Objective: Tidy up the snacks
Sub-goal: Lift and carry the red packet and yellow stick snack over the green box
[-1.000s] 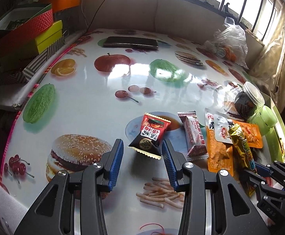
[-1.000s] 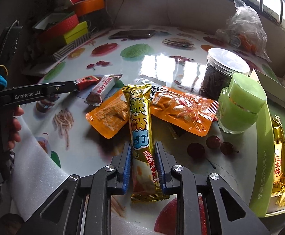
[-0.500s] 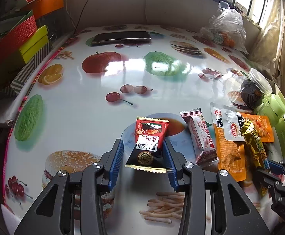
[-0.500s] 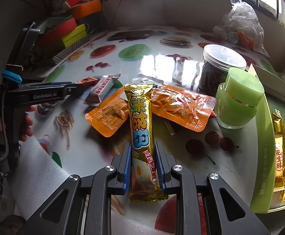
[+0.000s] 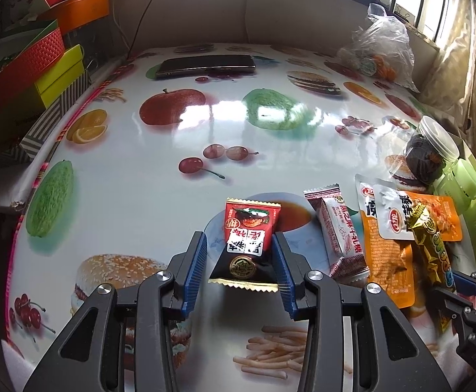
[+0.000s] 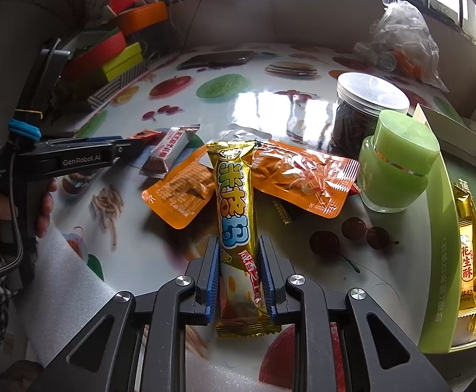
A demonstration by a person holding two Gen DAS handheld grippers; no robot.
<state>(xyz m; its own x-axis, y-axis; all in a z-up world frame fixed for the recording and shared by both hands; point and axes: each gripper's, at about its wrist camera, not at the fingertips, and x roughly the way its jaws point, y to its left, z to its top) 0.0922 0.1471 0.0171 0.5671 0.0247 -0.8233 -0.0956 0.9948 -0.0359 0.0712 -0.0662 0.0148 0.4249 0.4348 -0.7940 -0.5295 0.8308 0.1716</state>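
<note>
Currently five loose packets on the bench [image 5: 159, 176], glossy oilcloth with printed fruit and burgers: one red-black sachet [image 5: 249, 245], one white-maroon wafer bar [image 5: 341, 228], two orange flat pouches [image 6: 179, 192] [image 6: 300, 176], one gold stick pack [image 6: 236, 215]. A small white foil packet [image 5: 393, 212] lies on top of the pouches. Two jars near the pile: one clear plastic with a white lid [image 6: 365, 111], one green glass [image 6: 396, 160], touching side by side. One green-rimmed box [image 6: 440, 261] at right holds gold packets; count unclear. One phone [image 5: 205, 65] at the far edge, one crinkled plastic bag [image 5: 382, 52] far right.

Left gripper [image 5: 239, 261]: jaws apart, straddling the sachet's black lower half; right pad looks to touch its edge, left pad has a gap. Not clamped.

Right gripper [image 6: 239, 271]: jaws pressed on the stick pack's lower half, both blue ribbed pads against the foil. Stick's top end lies over the two orange pouches.
</note>
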